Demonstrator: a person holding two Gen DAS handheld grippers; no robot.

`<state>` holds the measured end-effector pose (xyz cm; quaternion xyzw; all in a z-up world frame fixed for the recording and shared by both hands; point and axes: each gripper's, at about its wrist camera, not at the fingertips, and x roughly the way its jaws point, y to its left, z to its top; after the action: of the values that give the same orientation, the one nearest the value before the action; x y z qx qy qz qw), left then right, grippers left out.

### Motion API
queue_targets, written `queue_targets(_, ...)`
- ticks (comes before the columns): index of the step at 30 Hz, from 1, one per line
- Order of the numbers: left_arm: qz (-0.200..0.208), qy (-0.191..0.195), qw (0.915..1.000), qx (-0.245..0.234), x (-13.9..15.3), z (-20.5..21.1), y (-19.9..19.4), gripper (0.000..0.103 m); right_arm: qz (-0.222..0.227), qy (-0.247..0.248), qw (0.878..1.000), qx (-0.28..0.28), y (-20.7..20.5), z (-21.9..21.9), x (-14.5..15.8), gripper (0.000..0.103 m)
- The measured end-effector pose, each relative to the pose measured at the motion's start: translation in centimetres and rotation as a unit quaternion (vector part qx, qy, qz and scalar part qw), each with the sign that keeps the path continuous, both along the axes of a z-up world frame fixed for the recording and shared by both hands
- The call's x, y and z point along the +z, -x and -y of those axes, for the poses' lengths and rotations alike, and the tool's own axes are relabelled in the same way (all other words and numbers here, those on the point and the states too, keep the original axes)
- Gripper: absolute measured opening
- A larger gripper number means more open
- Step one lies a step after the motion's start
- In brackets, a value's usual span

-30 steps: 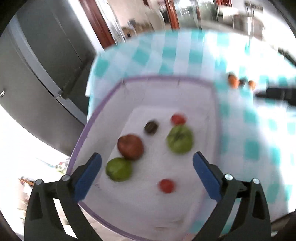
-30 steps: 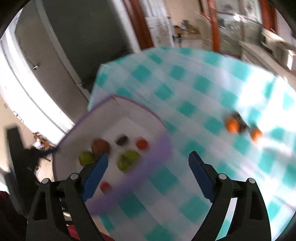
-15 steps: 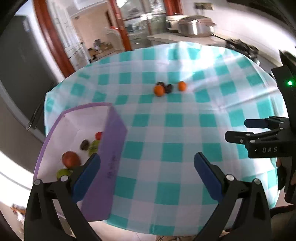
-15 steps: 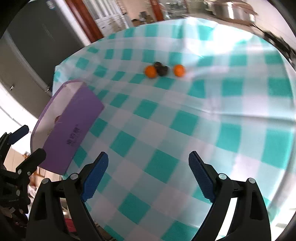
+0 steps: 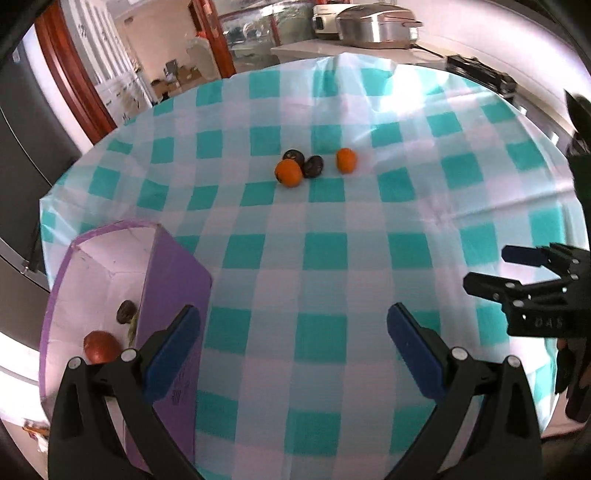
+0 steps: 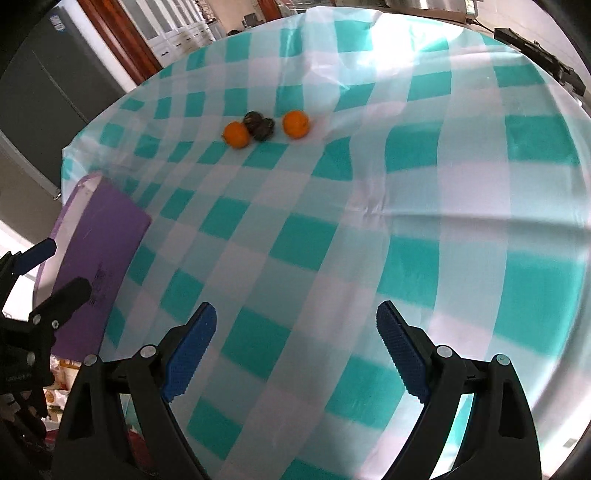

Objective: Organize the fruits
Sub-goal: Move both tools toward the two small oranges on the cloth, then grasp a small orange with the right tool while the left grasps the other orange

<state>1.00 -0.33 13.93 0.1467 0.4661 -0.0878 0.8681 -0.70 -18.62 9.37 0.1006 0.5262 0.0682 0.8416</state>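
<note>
Two oranges (image 5: 288,172) (image 5: 346,160) and two dark fruits (image 5: 313,166) lie together on the teal-checked tablecloth (image 5: 332,258), far ahead of both grippers. They also show in the right wrist view, oranges (image 6: 236,134) (image 6: 295,124) and dark fruits (image 6: 261,125). A purple box (image 5: 173,295) stands at the table's left edge; a red fruit (image 5: 100,347) and a dark fruit (image 5: 125,311) show inside. My left gripper (image 5: 291,343) is open and empty beside the box. My right gripper (image 6: 295,343) is open and empty over the cloth.
The right gripper shows at the right edge of the left wrist view (image 5: 532,291); the left gripper shows at the left edge of the right wrist view (image 6: 40,288). A counter with appliances (image 5: 376,26) stands behind the table. A dark refrigerator (image 6: 44,96) stands at left.
Both views have swung from over the box's inside to the table. The loose fruits are now nearer and centred ahead. Both grippers stay open.
</note>
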Motion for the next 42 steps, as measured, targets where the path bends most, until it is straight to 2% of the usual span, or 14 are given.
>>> queue_targets(5,-0.013,0.010,0.9997,0.016,-1.4,-0.7,-4.8,0.101,0.007,0.022,1.000,0.002,-4.3,-1.0,-1.1,0.086)
queue_targets(12,-0.035,0.023,0.9984,0.037,-5.6,-1.0,-10.3,0.101,0.035,0.094,0.994,0.032,-12.0,-3.7,-2.9,0.073)
queue_targets(18,-0.010,0.047,0.9966,0.067,-7.4,-0.9,-13.7,0.101,0.068,0.156,0.983,0.063,-18.2,-4.9,-4.9,0.066)
queue_targets(22,0.004,0.065,0.9930,0.099,-7.6,-1.1,-16.3,0.101,0.073,0.167,0.981,0.061,-20.9,-4.6,-6.3,0.065)
queue_targets(27,0.005,0.072,0.9895,0.125,-8.4,-1.5,-19.2,0.101,0.084,0.176,0.978,0.078,-22.9,-4.8,-7.2,0.059)
queue_targets(32,0.001,0.061,0.9901,0.127,-9.7,-1.1,-21.2,0.099,0.094,0.192,0.971,0.109,-24.2,-5.9,-7.9,0.056)
queue_targets(34,-0.003,0.060,0.9894,0.132,-10.4,-1.0,-22.0,0.098,0.099,0.194,0.969,0.118,-24.5,-6.2,-8.1,0.051)
queue_targets(36,-0.004,0.066,0.9883,0.138,-10.7,-1.1,-22.5,0.098,0.104,0.186,0.969,0.125,-24.6,-6.3,-8.2,0.042)
queue_targets(39,-0.004,0.069,0.9883,0.136,-11.1,-1.1,-23.1,0.098,0.109,0.183,0.969,0.129,-24.2,-6.5,-8.3,0.041)
queue_targets(42,-0.004,0.080,0.9883,0.130,-11.4,-1.0,-23.5,0.098,0.106,0.172,0.974,0.100,-23.4,-5.7,-8.1,0.040)
